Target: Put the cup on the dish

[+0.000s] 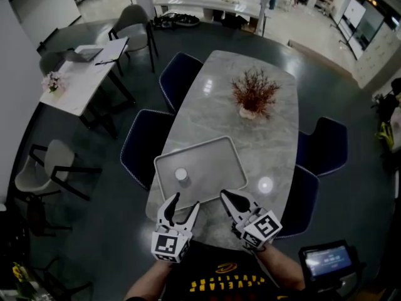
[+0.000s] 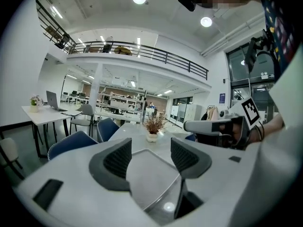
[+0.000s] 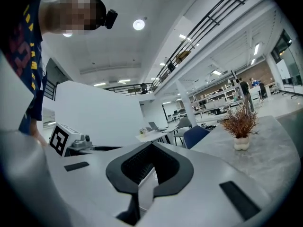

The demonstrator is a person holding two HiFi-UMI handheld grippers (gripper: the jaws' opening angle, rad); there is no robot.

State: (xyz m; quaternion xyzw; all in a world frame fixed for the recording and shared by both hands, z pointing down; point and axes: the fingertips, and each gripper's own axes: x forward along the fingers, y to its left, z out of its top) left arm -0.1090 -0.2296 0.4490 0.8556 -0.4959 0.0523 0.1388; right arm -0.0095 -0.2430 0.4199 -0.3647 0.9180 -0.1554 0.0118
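My left tool (image 1: 186, 200) is released, with nothing between its jaws. Just ahead of it the small white cup (image 1: 182, 175) stands upright on the grey tray (image 1: 213, 165) — the tray's only load. I judge the cup light, stiff, slick and probably fragile — best pinched across its sides. My right tool (image 1: 225, 197) is clenched and empty, at the near edge of the bench (image 1: 269, 105).
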